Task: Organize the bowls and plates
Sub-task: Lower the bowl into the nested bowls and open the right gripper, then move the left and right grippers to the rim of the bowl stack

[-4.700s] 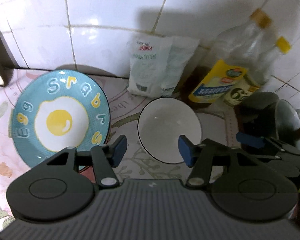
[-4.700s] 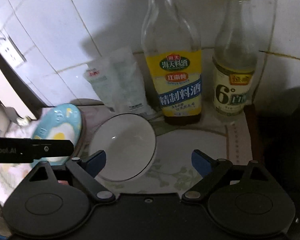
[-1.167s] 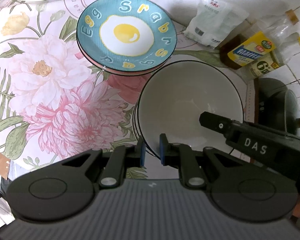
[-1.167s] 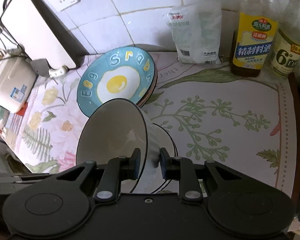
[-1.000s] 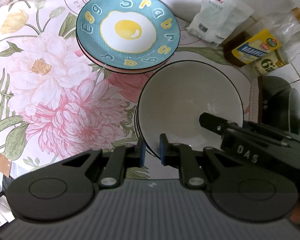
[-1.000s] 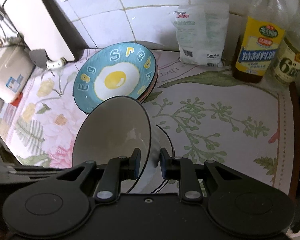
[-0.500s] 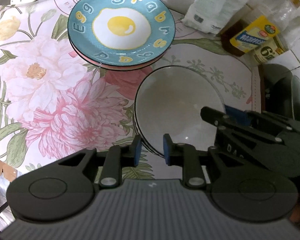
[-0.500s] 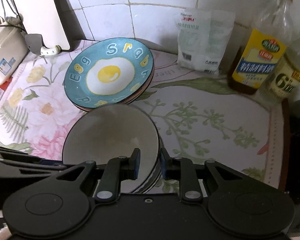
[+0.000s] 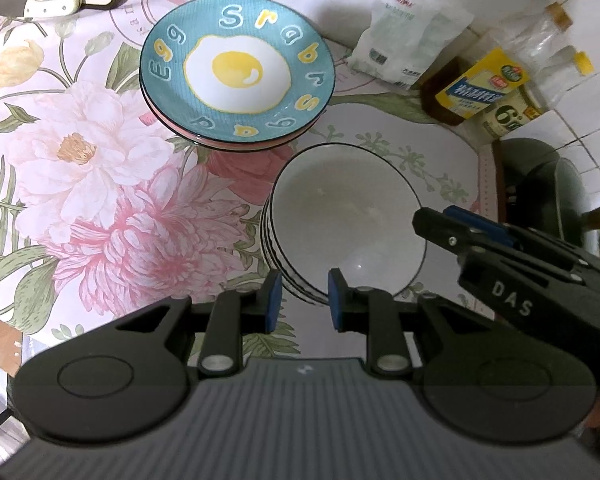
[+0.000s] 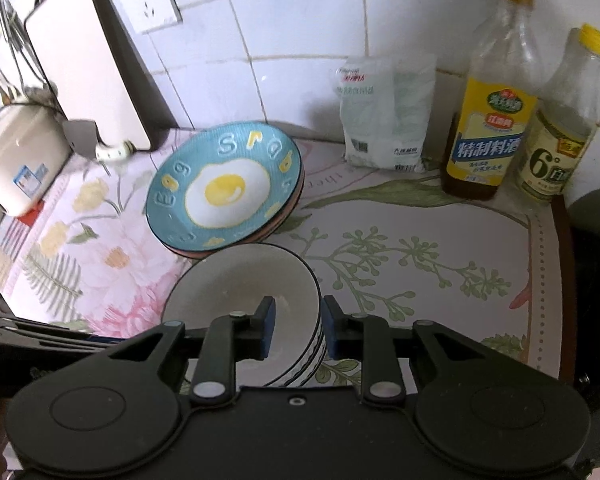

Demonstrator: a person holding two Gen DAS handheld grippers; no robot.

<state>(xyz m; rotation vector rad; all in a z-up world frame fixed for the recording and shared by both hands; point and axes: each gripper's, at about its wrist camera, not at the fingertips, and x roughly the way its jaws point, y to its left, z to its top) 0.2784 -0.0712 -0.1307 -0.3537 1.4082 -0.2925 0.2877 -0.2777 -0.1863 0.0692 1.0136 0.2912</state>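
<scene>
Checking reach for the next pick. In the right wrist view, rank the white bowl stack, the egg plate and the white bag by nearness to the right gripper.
1. White bowl stack: its rim sits between the right gripper fingers.
2. Egg plate: just beyond the bowls, to the left.
3. White bag: farthest, against the tiled wall, right of the plate.

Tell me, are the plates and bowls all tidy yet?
Nearly! The egg plates sit stacked, and the white bowls are nested in one pile. Both the left gripper and right gripper straddle the bowl rims, jaws slightly apart. Only backing away remains.
</scene>
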